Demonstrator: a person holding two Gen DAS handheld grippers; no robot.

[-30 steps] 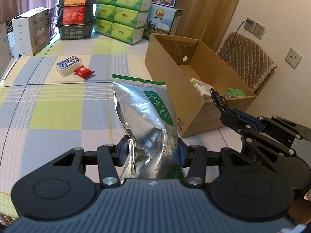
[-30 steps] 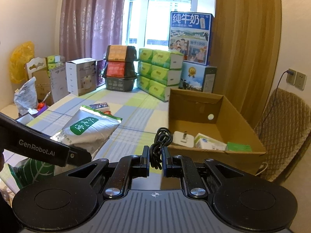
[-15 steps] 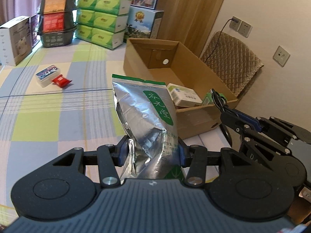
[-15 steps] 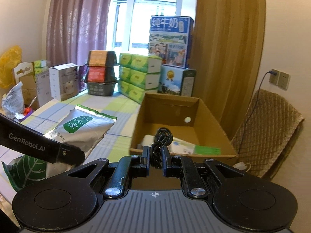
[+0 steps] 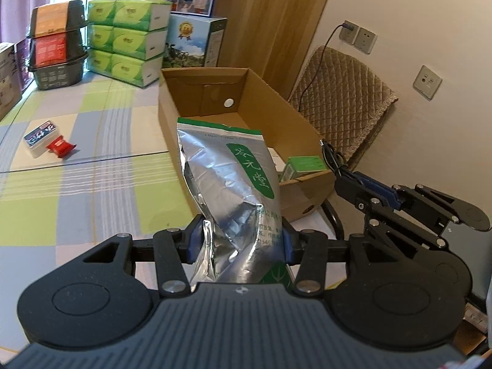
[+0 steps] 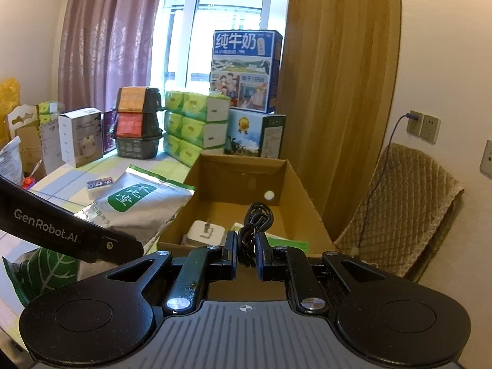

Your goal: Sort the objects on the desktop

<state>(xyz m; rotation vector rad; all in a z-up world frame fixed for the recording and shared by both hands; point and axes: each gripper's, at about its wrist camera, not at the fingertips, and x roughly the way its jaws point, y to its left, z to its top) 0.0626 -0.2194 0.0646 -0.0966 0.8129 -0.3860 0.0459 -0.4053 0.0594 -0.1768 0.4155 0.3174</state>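
Checked tablecloth (image 5: 92,190) | left gripper (image 5: 241,241) pinching foil pouch (image 5: 227,184), hiding cardboard box (image 5: 196,113) contents | right gripper (image 6: 246,252) pinching black cable (image 6: 253,224)

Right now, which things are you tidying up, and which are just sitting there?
Tidying: silver foil bag in left gripper; black cable in right gripper; cardboard box; small tin and red packet.

Sitting there: tissue packs, milk cartons, quilted chair.

Silver-green pouch (image 5: 233,181), black cable (image 6: 255,224), brown box (image 5: 276,104).
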